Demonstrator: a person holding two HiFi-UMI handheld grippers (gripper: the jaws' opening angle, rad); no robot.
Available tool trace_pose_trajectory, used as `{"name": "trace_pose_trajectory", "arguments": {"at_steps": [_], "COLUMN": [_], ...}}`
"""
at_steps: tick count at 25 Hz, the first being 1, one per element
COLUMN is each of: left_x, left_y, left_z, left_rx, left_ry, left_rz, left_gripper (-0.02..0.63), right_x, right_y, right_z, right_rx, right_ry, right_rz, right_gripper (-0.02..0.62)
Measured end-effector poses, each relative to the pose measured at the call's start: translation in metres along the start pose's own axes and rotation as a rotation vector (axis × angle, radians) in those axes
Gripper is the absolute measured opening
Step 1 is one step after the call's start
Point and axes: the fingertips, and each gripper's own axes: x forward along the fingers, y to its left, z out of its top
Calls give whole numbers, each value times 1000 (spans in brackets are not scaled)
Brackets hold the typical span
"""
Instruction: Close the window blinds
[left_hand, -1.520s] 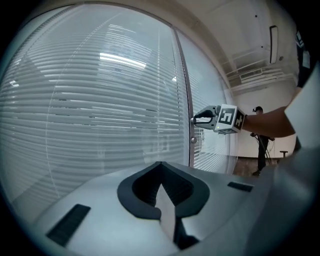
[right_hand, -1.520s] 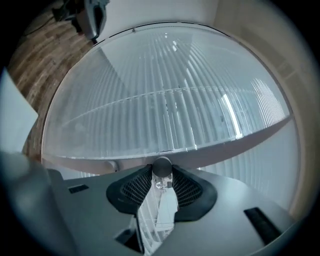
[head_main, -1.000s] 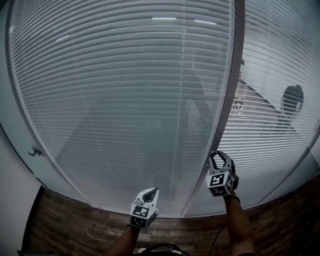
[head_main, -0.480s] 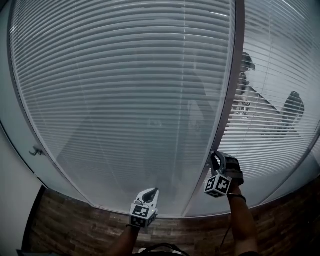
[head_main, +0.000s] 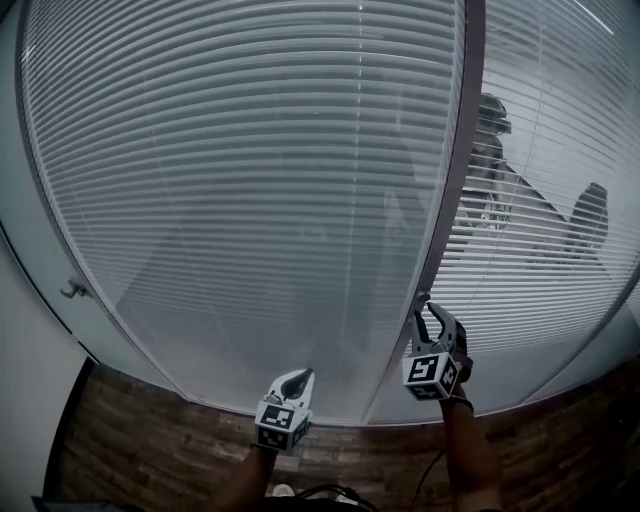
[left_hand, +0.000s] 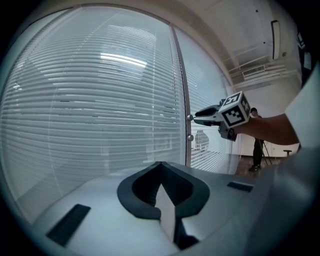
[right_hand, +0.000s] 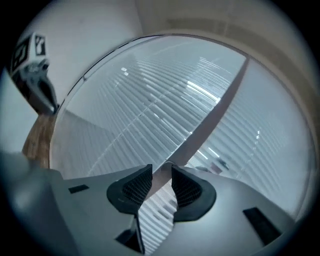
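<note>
The slats of the left blind panel lie turned flat and let nothing through. The right blind panel stands partly open, and the room behind shows between its slats. A dark mullion divides the two panels. It carries two small knobs, an upper knob and a lower knob. My right gripper points level at the mullion, and its tips are shut round the upper knob. In the right gripper view that gripper sits against the mullion. My left gripper hangs lower left, shut and holding nothing.
Behind the right panel are a person and a dark chair. A small handle sits on the frame at far left beside a white wall. Wood flooring runs along the base of the glass.
The head view has tilted up slightly, and the person behind the right panel has come into sight. My right gripper rocked a little but stays at the mullion. The left gripper has not moved.
</note>
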Motion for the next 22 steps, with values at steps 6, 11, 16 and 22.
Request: {"name": "trace_pose_trajectory", "arguments": {"at_steps": [6,11,16,22], "left_x": [-12,-31,-56,-102], "left_y": [-17,-27,-20,-14], "left_z": [-2,19,18,24], "left_rx": [-43,-74,-155,-148], "left_ry": [-4,-22,-69,-86], "left_rz": [43,55,69,44], "left_gripper": [-5,-5,-5,-5], "right_x": [-28,-52,-90,-151], "right_y": [10,32,83,122], "right_z": [4,10,11,45], "right_rx": [447,580,657,718], "right_ry": [-115,-100,-81,-42], "right_rz": [80,121,136,124], "right_gripper": [60,6,3,3]}}
